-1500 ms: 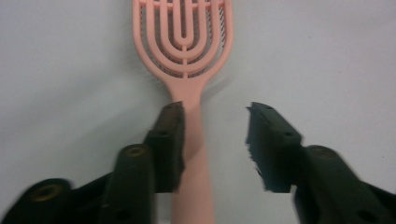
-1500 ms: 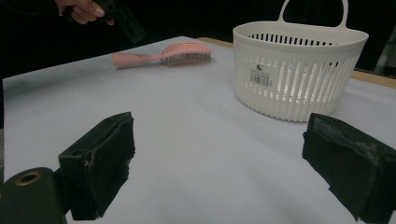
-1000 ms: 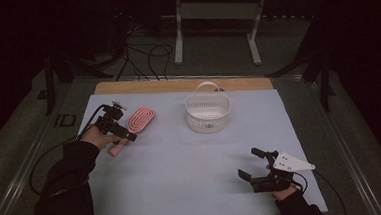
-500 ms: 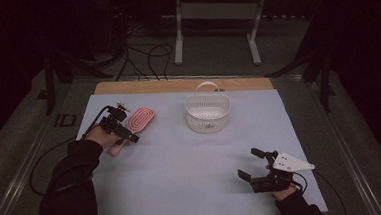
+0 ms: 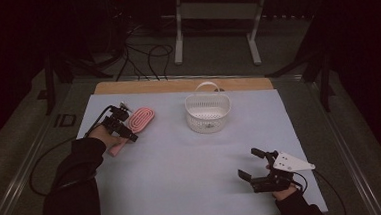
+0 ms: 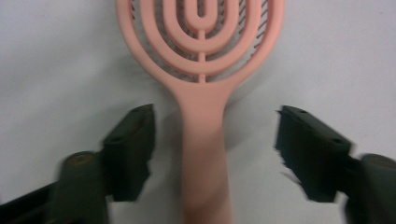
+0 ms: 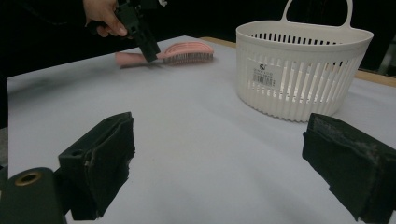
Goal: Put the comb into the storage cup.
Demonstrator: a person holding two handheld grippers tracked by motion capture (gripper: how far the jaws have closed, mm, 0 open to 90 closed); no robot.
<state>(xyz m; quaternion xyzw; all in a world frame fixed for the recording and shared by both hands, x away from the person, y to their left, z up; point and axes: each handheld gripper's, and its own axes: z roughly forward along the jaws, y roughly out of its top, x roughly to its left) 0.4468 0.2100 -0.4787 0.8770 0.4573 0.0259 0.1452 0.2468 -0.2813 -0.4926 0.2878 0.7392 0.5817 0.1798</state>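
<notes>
Two jaws of my left hand-held gripper point(image 6: 212, 154) straddle the pink hairbrush point(image 6: 203, 93) handle; they have just been closing but don't touch it yet. That hairbrush lies flat on the tabletop point(image 5: 182, 168) at ten o'clock, with the white plastic basket point(image 5: 208, 114) at twelve. My right hand-held gripper point(image 5: 254, 166) rests at five o'clock, jaws wide apart around nothing.

Basket point(image 7: 303, 70) label — print illegible
</notes>
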